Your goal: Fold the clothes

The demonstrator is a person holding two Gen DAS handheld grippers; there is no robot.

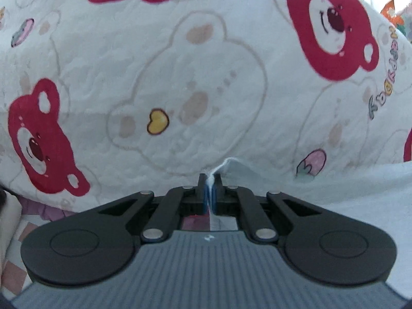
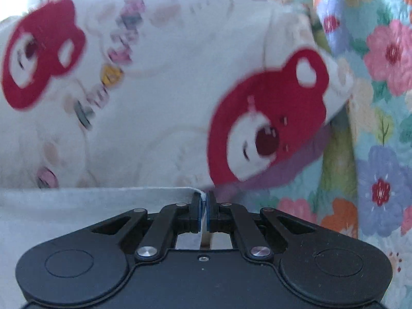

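1. Left tongs point(image 1: 210, 180) clenched on the white hem of the bear-print garment point(image 1: 180, 77); right tongs point(image 2: 204, 198) likewise.
2. Garment drapes over the floral quilt point(image 2: 381, 128).
3. Soft, light, floppy; hold hem corners, keep taut.

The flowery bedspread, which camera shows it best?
The right wrist view: the flowery bedspread fills its right side beside the bear-print garment. The left wrist view shows only a blurred sliver at the top right corner.
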